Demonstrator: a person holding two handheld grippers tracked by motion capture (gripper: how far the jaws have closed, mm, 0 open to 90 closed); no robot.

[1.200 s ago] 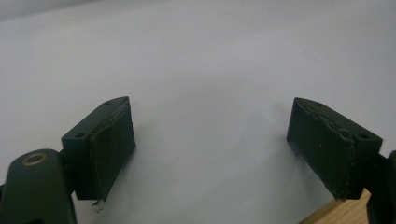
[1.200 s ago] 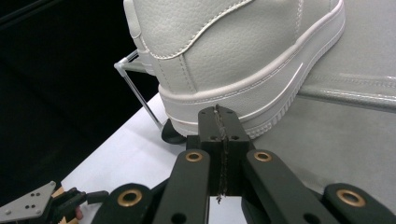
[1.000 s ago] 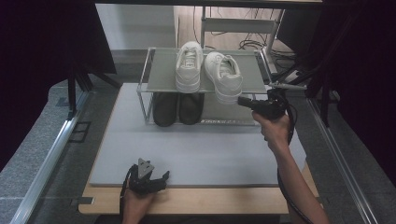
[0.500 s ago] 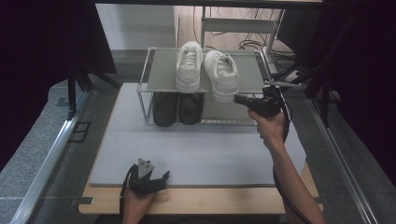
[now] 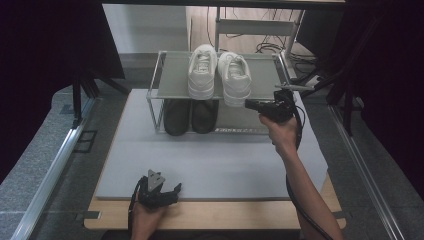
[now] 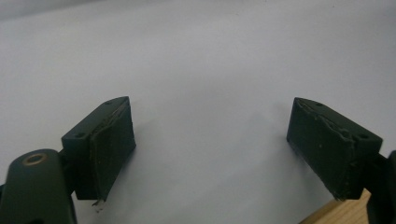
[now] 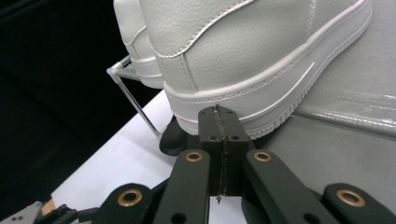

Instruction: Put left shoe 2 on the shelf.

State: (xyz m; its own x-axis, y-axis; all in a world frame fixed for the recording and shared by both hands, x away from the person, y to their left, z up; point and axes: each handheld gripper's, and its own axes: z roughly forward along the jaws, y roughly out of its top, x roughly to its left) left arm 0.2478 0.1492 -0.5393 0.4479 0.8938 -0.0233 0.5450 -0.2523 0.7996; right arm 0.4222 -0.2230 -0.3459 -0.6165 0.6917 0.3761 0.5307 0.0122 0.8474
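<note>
Two white sneakers (image 5: pixel 202 71) (image 5: pixel 235 76) stand side by side on the top shelf of a small metal rack (image 5: pixel 170 80); two black shoes (image 5: pixel 176 116) sit under it. My right gripper (image 5: pixel 248 104) is shut with nothing held, its tips right at the heel side of the right white sneaker (image 7: pixel 261 60). In the right gripper view the closed jaws point at that sneaker's sole edge. My left gripper (image 5: pixel 172 192) rests near the table's front edge, jaws open over the bare grey mat (image 6: pixel 201 84).
The grey mat (image 5: pixel 210 160) covers the wooden table (image 5: pixel 220 217). The rack stands at the mat's far side. Metal rails (image 5: pixel 55 160) run along both sides of the table. Cables lie on the floor behind the rack.
My right gripper has moved left and slightly forward, closer to the right white sneaker's heel. The left gripper has stayed in place.
</note>
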